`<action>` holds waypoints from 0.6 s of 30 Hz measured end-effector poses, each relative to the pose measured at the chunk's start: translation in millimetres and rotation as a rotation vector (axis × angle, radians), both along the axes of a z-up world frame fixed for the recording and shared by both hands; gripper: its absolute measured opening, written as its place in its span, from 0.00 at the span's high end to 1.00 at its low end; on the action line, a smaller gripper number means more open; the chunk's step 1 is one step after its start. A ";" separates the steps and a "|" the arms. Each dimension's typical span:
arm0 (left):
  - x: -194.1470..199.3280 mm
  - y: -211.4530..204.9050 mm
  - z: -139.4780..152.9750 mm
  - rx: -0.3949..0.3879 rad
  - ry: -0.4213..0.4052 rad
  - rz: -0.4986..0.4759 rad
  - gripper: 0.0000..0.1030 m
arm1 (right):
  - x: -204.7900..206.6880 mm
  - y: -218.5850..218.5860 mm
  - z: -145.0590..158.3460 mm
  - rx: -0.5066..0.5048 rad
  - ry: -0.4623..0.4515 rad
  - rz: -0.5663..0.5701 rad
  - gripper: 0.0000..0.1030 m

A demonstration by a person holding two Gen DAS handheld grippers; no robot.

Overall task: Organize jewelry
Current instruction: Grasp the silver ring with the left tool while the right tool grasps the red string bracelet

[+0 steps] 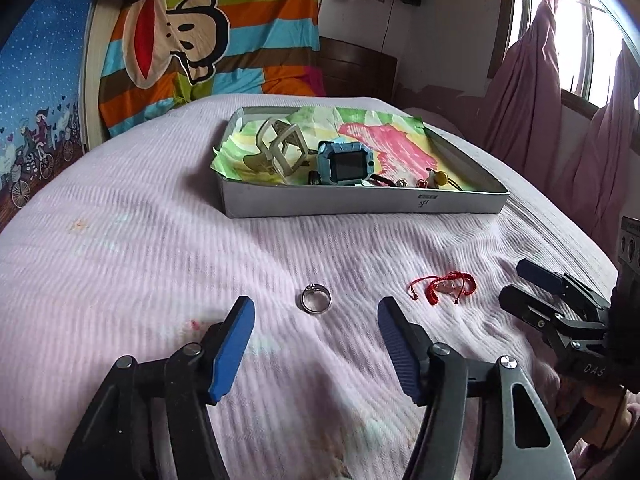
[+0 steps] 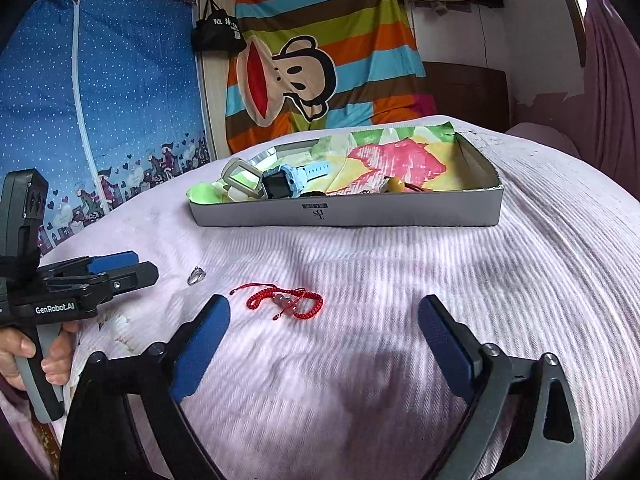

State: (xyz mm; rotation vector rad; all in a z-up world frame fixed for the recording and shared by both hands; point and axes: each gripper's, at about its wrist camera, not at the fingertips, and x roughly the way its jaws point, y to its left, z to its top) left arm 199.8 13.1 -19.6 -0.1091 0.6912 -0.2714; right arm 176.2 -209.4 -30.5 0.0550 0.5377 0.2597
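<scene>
A silver ring (image 1: 316, 303) lies on the pink bedspread just ahead of my open, empty left gripper (image 1: 316, 312); it also shows in the right wrist view (image 2: 196, 275). A red cord bracelet with pink beads (image 1: 444, 286) lies to its right; in the right wrist view the bracelet (image 2: 286, 301) is just ahead and left of centre of my open, empty right gripper (image 2: 324, 320). A grey shallow box (image 1: 360, 204) (image 2: 360, 214) at the back holds a blue watch (image 1: 344, 162), a beige hair clip (image 1: 280, 148) and small beads.
The box is lined with bright painted paper (image 1: 384, 140). A striped cartoon blanket (image 1: 208, 40) hangs behind the bed. Pink curtains (image 1: 532, 92) and a window stand at the right. A blue fabric wardrobe (image 2: 100, 100) stands at the left.
</scene>
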 end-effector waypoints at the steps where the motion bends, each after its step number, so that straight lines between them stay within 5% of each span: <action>1: 4.1 -1.6 -0.9 0.003 0.014 -0.006 0.44 | 3.0 2.3 -0.4 -0.006 0.011 0.006 0.25; 7: 27.0 -7.0 -11.0 0.010 0.110 -0.019 0.58 | 27.5 10.8 -9.6 -0.022 0.106 0.041 0.49; 18: 41.8 -11.0 -24.7 0.005 0.166 -0.013 0.71 | 47.6 30.3 -19.3 -0.067 0.161 0.086 0.56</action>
